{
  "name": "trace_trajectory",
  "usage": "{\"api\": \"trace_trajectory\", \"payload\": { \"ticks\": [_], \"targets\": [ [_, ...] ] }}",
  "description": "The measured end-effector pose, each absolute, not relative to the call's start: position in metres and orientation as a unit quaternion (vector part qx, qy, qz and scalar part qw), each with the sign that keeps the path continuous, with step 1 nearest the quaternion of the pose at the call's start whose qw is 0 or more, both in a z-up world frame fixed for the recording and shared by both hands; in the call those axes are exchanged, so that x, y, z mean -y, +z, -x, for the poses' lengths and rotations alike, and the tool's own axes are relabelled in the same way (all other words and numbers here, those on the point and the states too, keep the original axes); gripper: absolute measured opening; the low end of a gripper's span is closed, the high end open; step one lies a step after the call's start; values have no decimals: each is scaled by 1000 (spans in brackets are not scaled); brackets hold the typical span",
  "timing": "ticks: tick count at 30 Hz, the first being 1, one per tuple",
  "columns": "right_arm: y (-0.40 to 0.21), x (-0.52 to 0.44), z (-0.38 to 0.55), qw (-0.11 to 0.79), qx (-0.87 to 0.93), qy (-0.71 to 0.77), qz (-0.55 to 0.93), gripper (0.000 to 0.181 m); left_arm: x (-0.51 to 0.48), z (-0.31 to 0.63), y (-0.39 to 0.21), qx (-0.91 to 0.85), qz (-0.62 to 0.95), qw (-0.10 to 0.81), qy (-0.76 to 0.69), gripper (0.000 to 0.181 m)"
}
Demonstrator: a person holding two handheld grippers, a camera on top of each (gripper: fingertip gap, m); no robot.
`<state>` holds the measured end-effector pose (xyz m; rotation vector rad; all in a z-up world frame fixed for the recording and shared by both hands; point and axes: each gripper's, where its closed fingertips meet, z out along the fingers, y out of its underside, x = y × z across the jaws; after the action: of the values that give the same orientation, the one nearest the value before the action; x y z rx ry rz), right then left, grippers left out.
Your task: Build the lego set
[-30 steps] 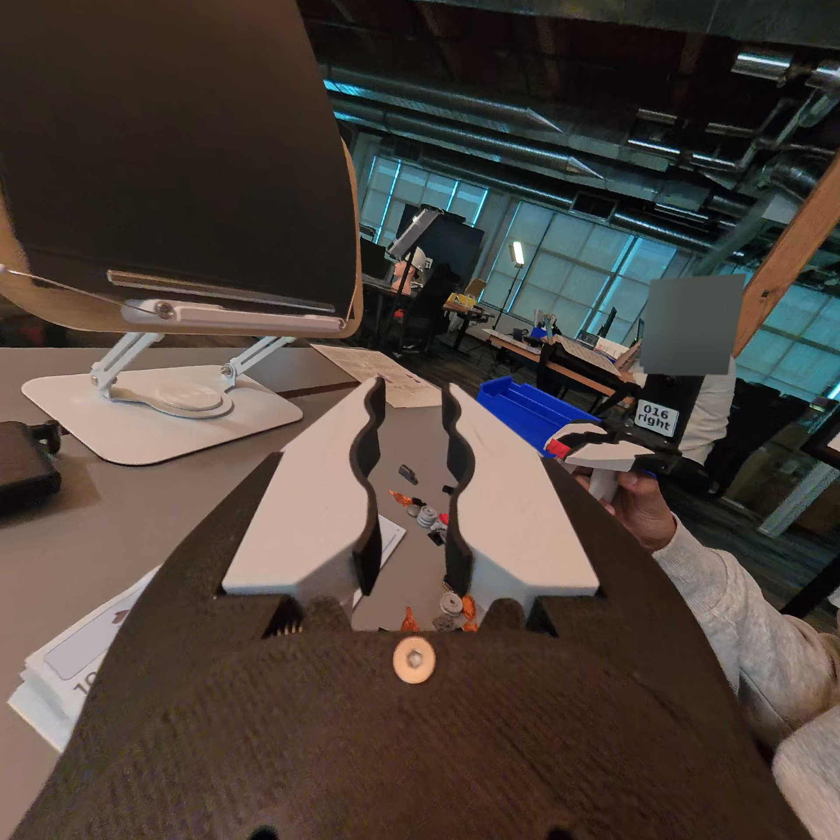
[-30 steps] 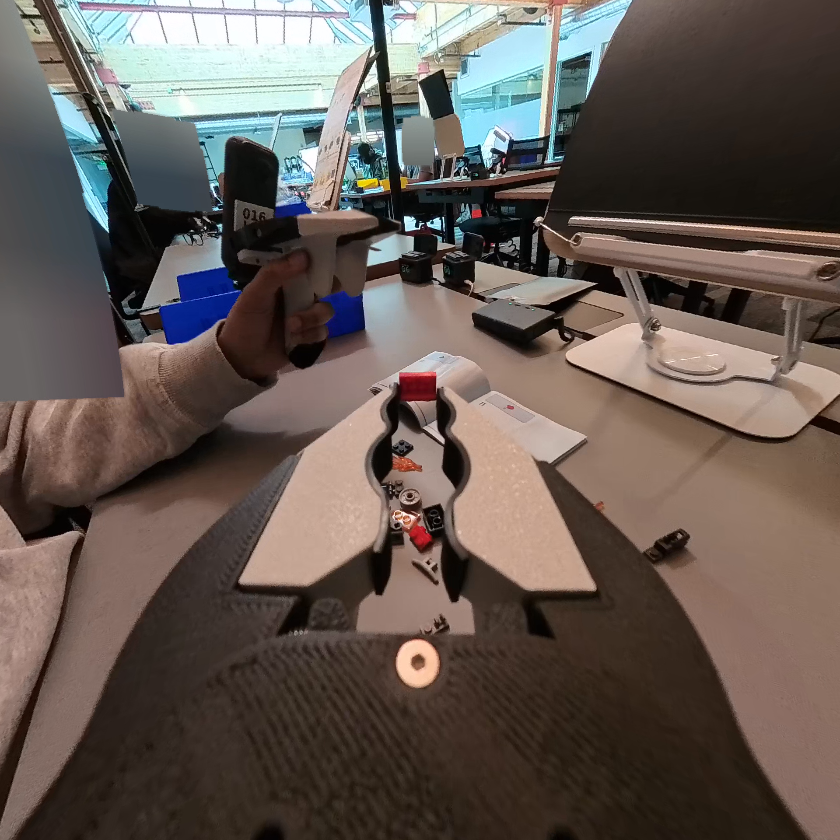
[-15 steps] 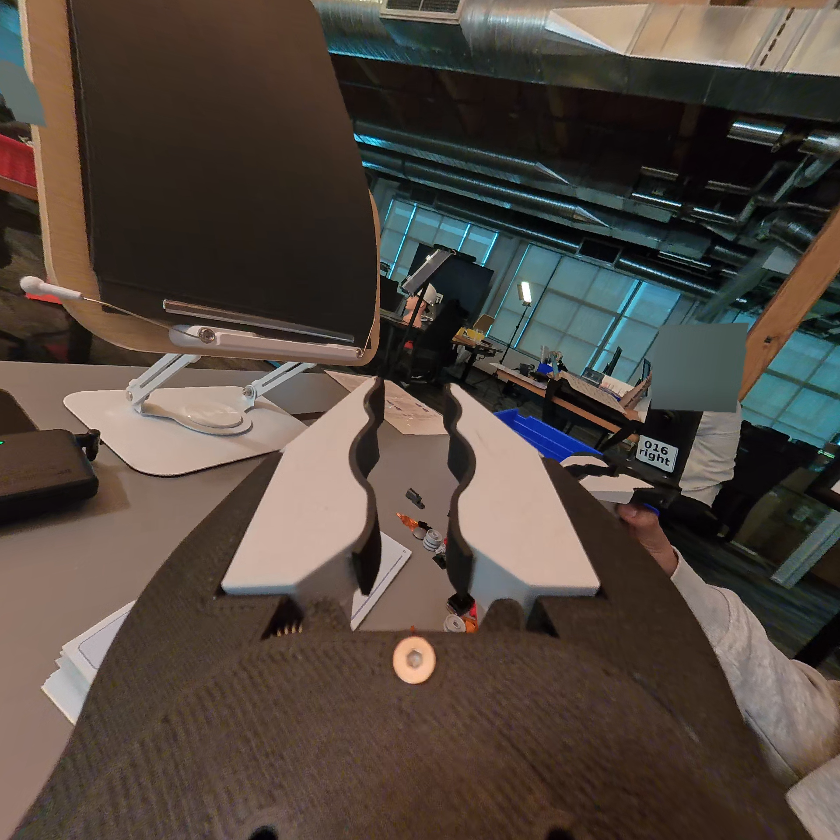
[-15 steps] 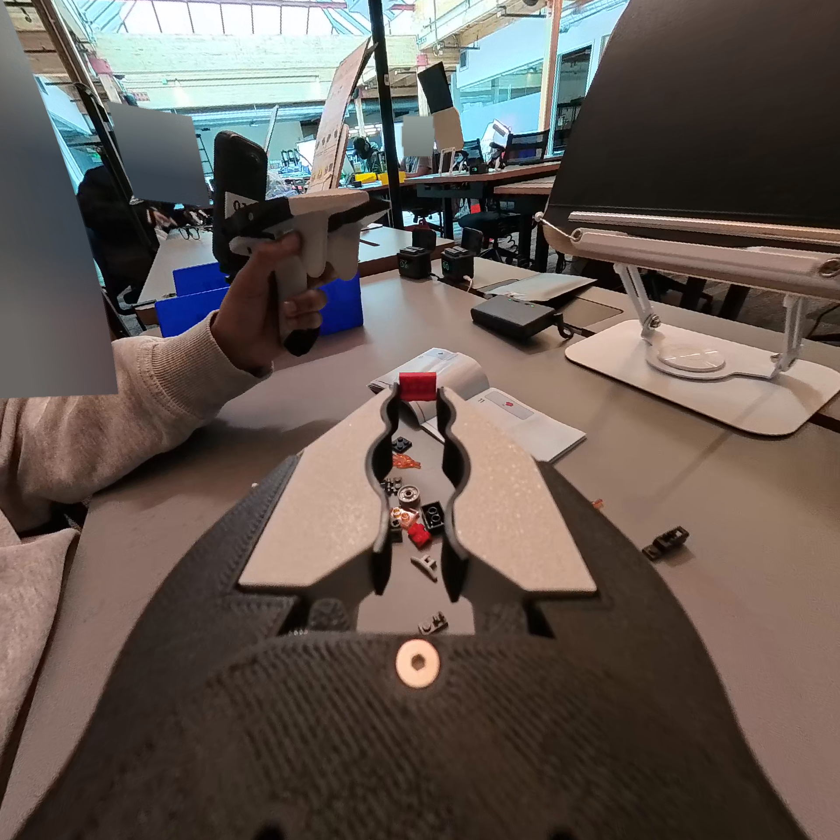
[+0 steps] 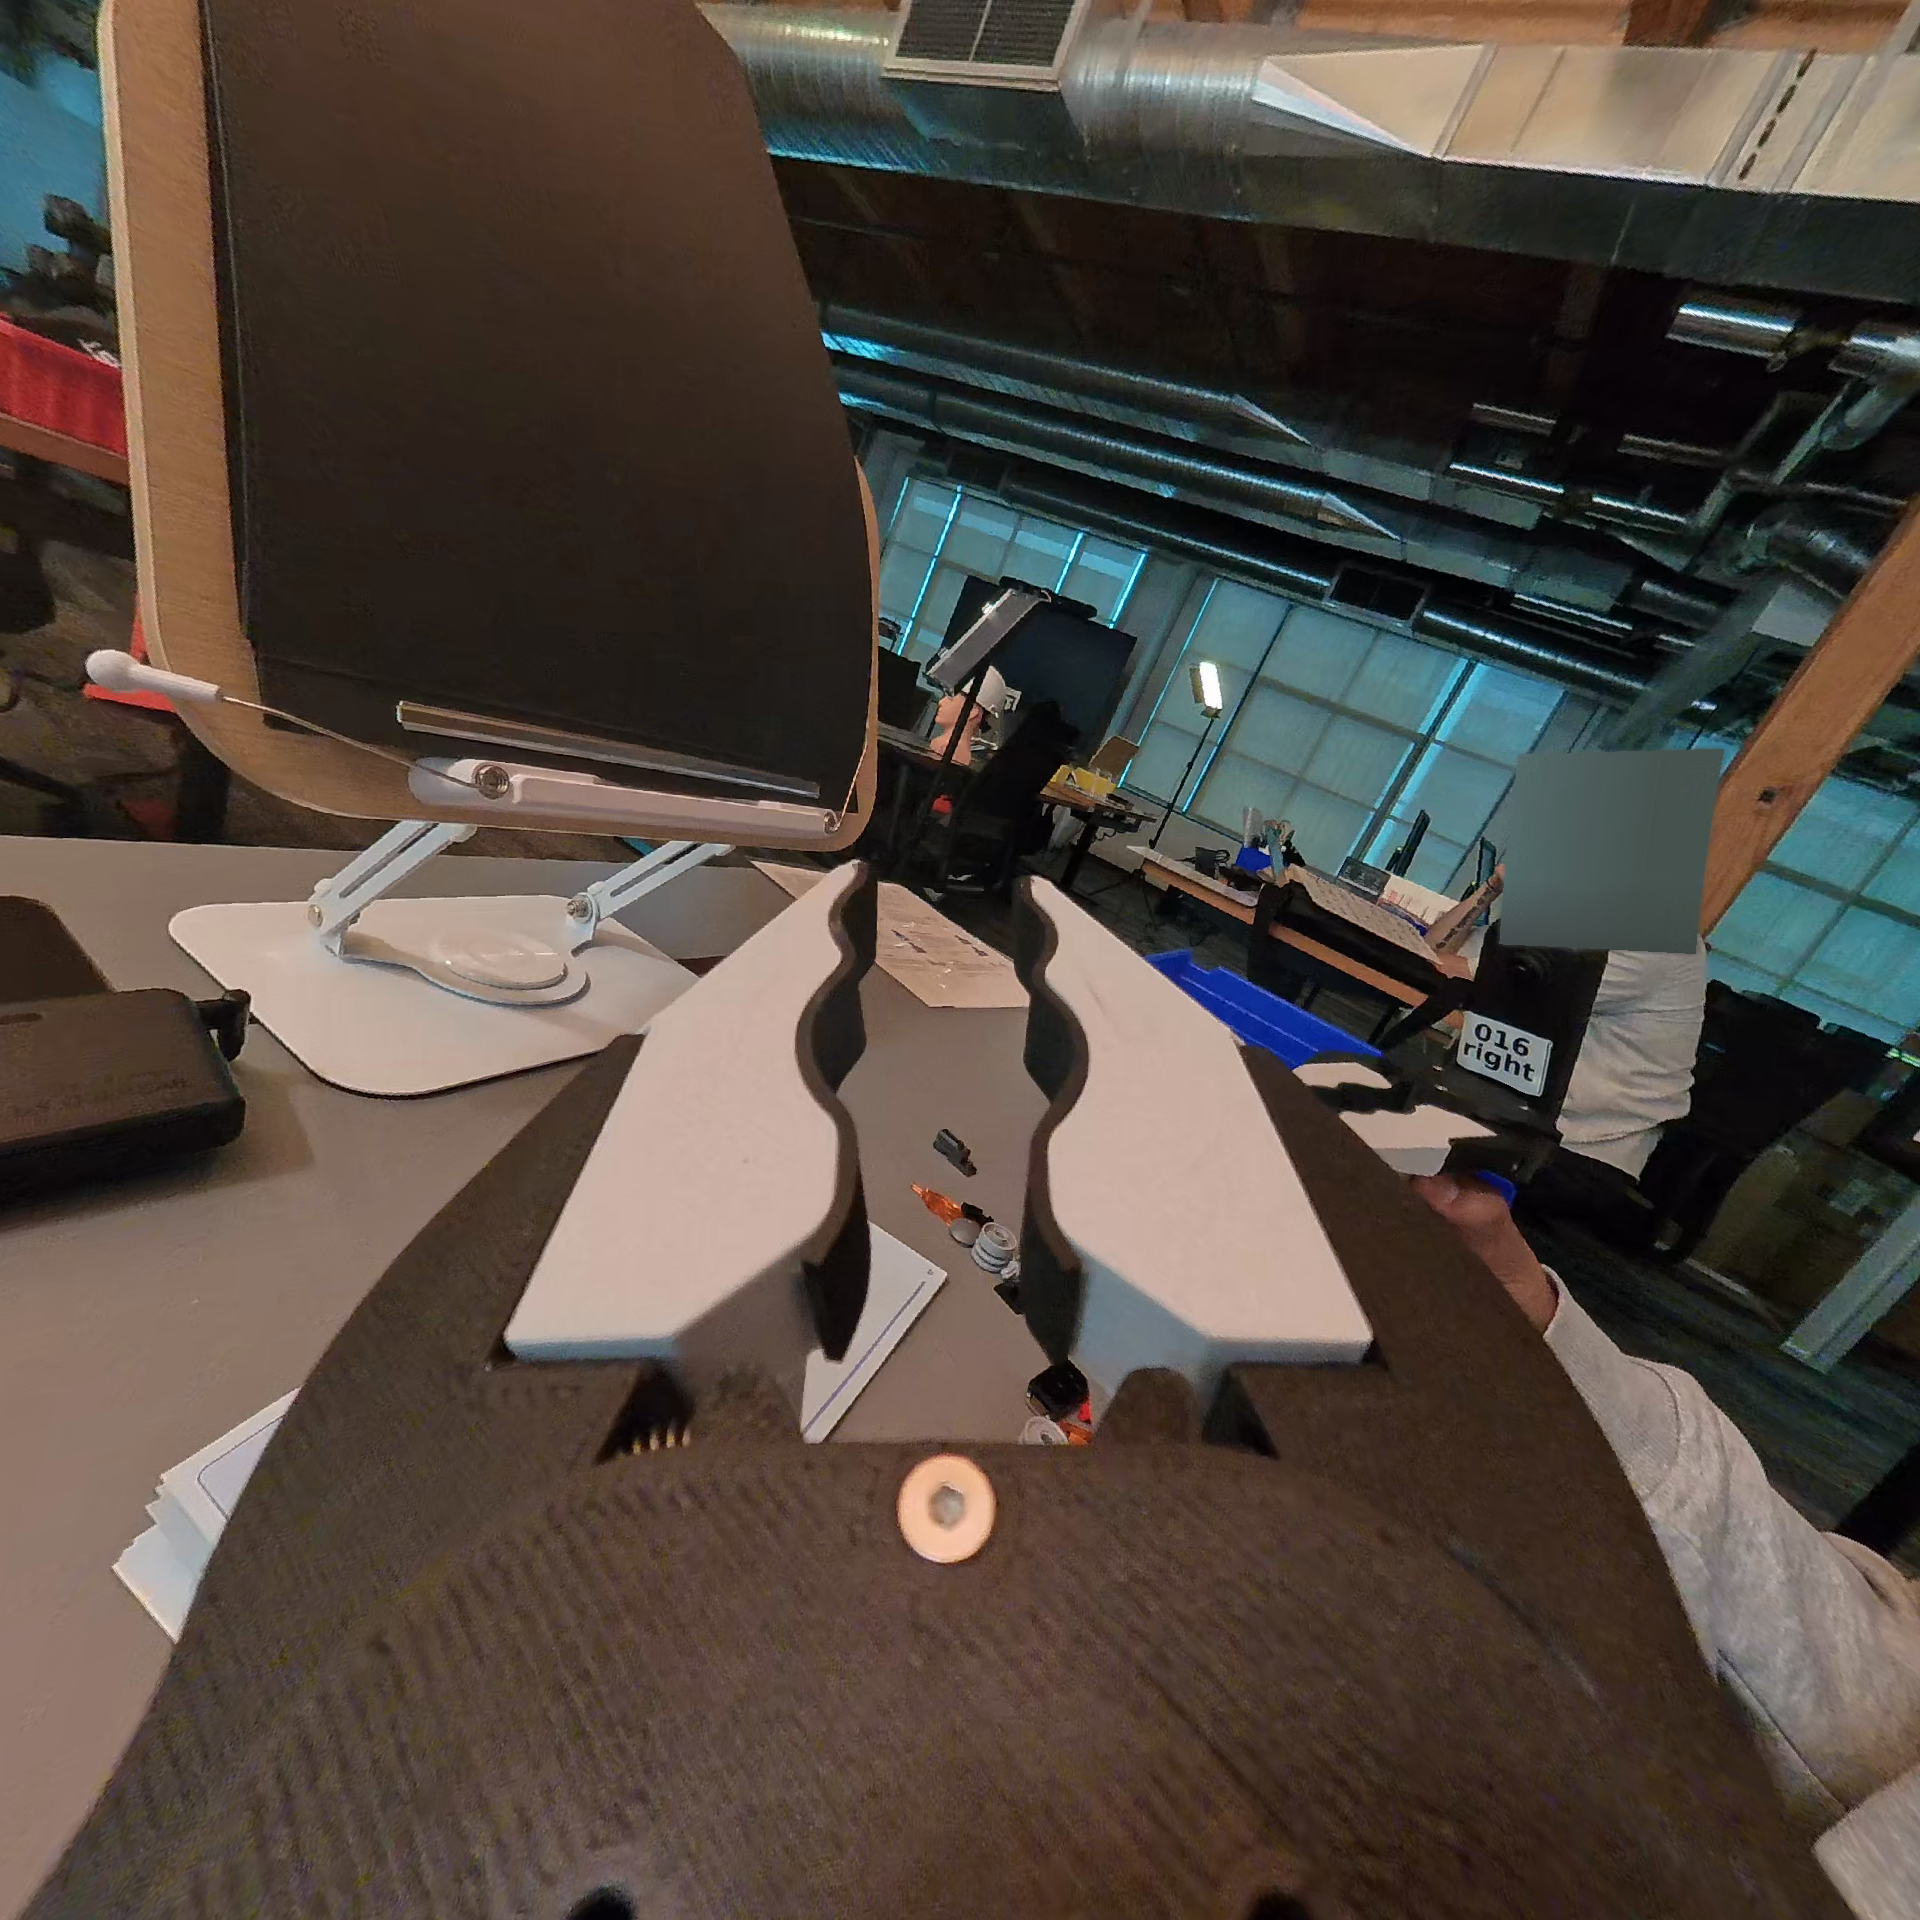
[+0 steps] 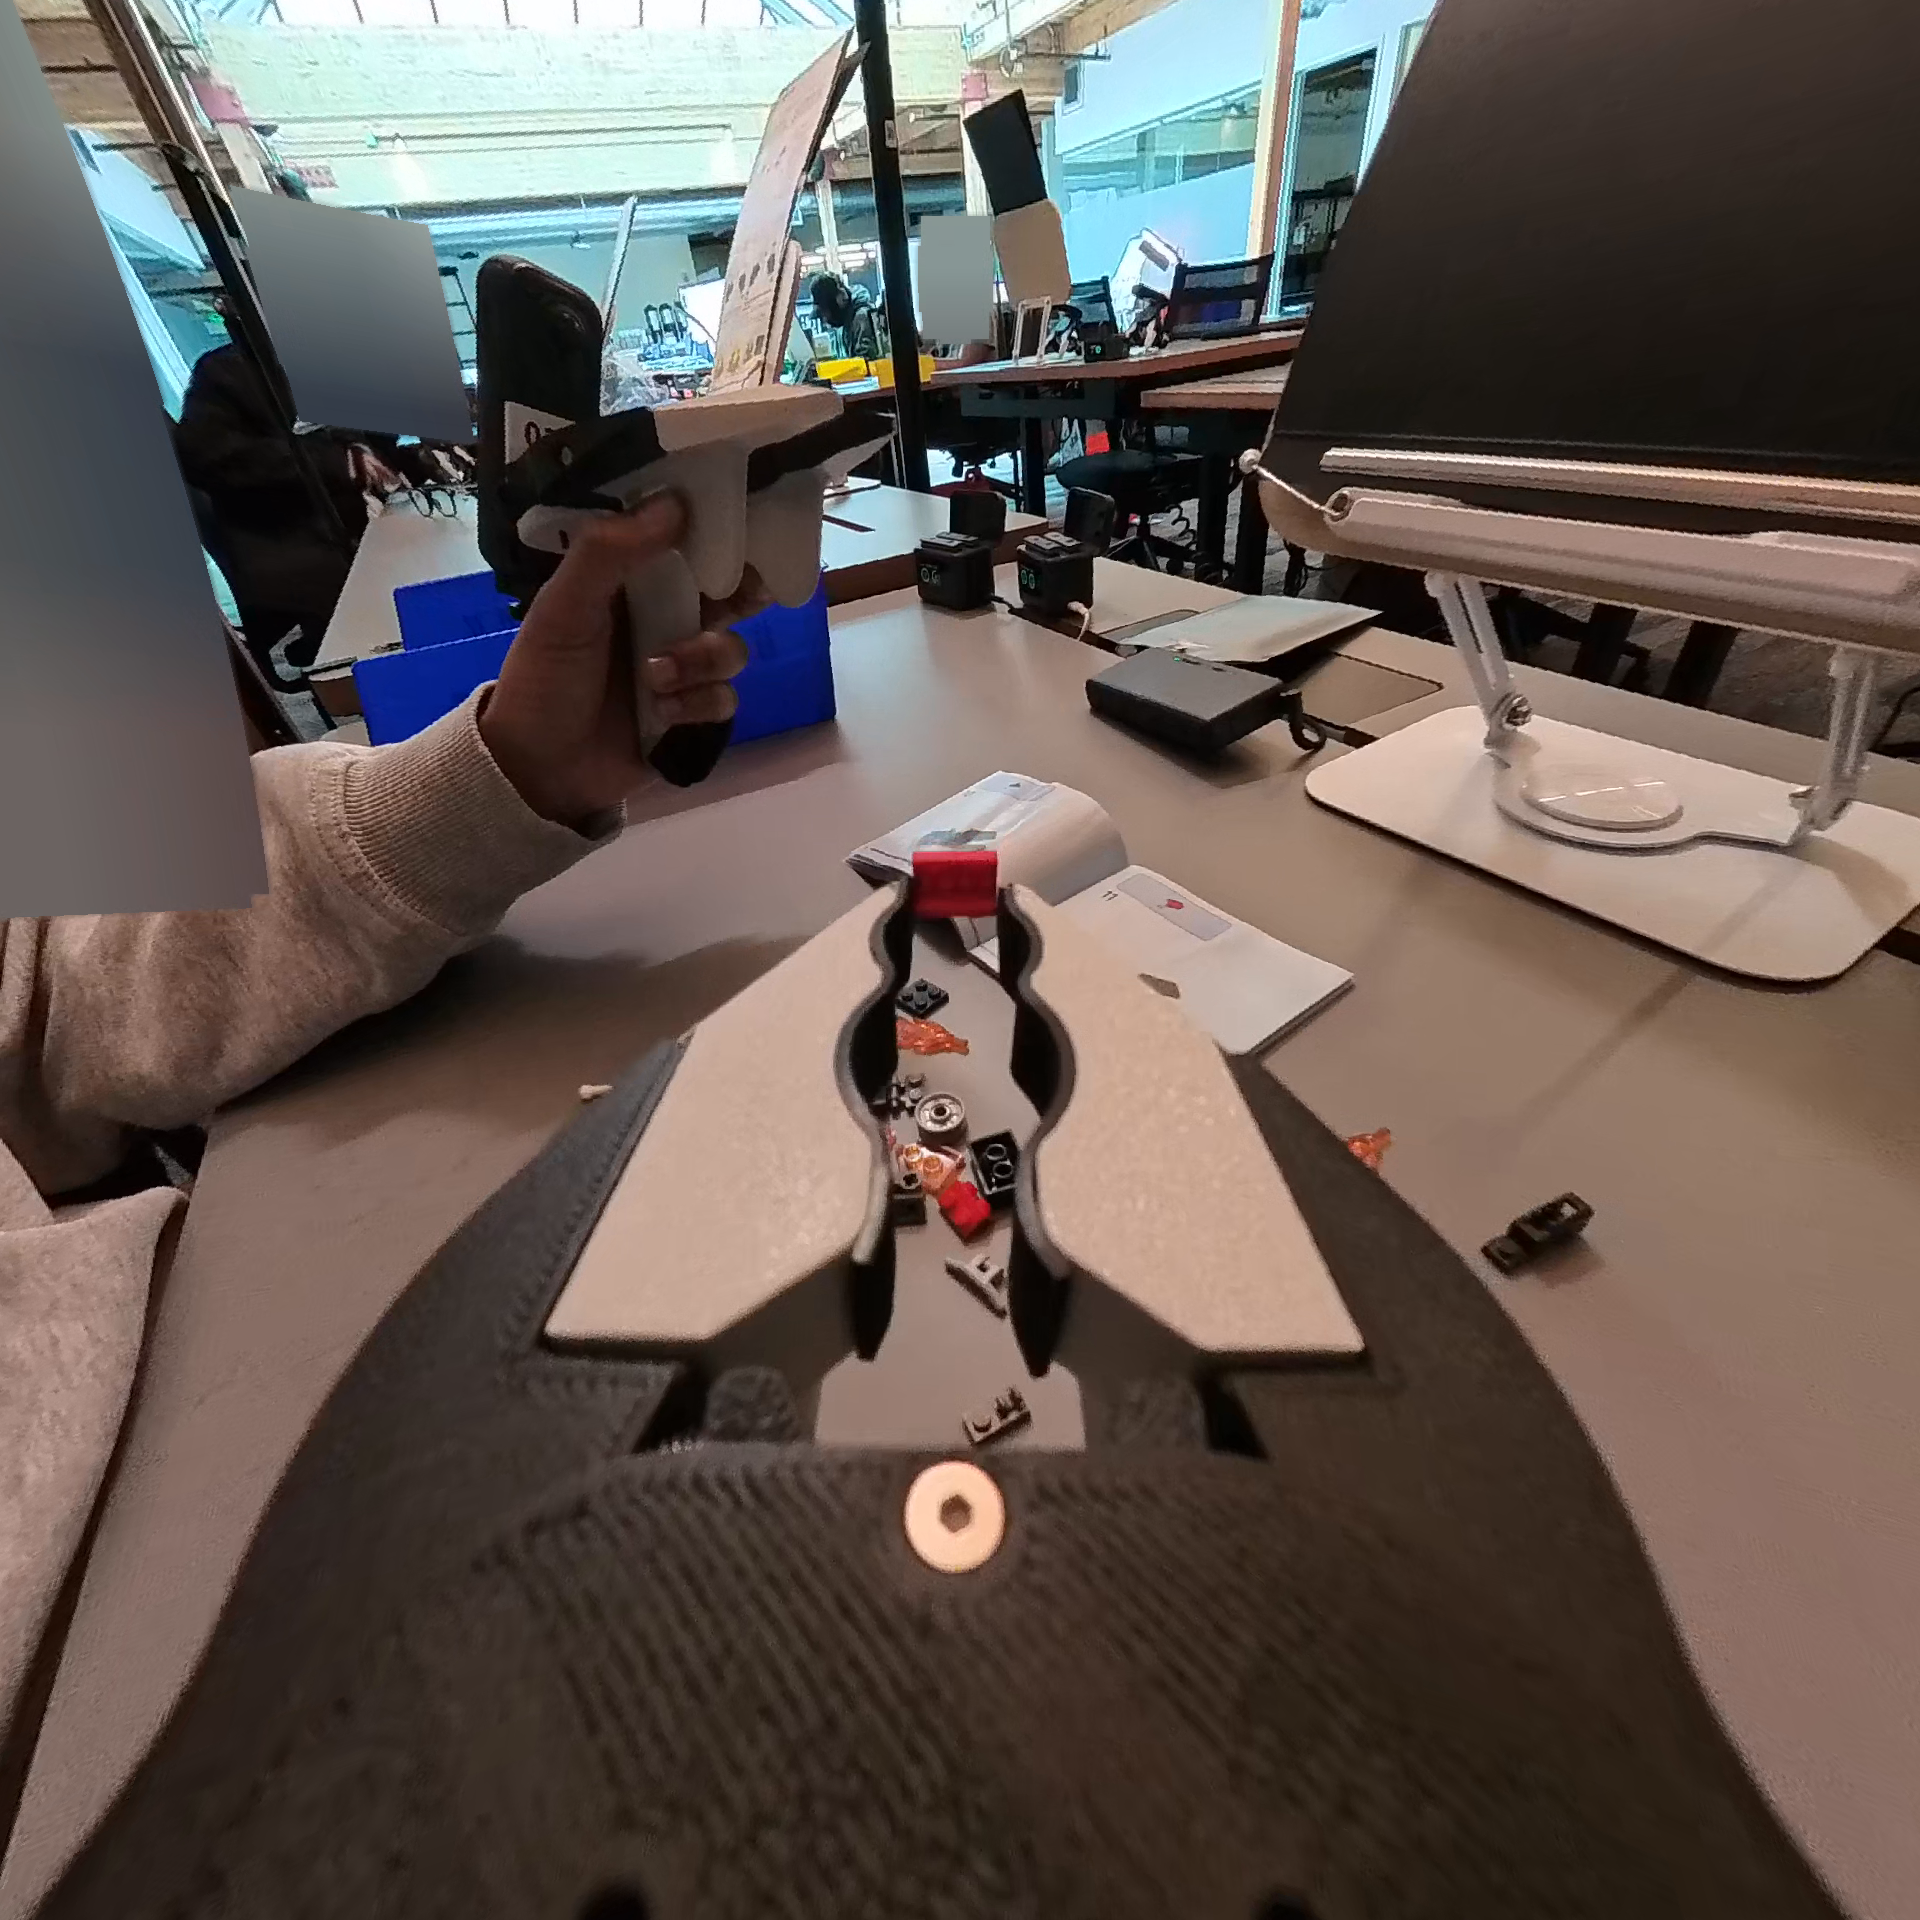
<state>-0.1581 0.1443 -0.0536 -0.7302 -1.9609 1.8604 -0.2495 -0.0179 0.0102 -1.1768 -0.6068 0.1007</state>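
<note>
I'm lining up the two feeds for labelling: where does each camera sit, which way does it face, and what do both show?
Left wrist view: on the left gripper, raised, facing across the table to the stand; fingers empty, the right-hand sleeve shows.
Right wrist view: on the right gripper, tilted down over loose pieces, pinching a red brick; the left hand shows.
Shared: the stand, booklet, blue bin, pieces.

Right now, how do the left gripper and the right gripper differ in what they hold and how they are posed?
The right gripper is shut on a red brick at its tips; the left gripper is open and holds nothing. The right gripper sits low over the loose pieces on the grey table; the left gripper is raised high off it, as the right wrist view shows. Both have pale fingers with wavy dark pads.
</note>
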Motion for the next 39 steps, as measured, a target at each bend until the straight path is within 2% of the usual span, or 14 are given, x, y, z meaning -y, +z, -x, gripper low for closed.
{"api": "trace_trajectory", "payload": {
  "ticks": [10, 29, 39],
  "targets": [
    [-67, -143, 162, 170, 712, 626, 270, 14, 18, 250, 10, 283, 546, 787, 45, 25],
    [-158, -175, 186, 165, 798, 415, 405, 14, 15, 251, 7, 288, 549, 784, 36, 26],
    [-171, -162, 178, 137, 824, 393, 385, 14, 16, 252, 6, 290, 548, 784, 35, 26]
  ]
}}
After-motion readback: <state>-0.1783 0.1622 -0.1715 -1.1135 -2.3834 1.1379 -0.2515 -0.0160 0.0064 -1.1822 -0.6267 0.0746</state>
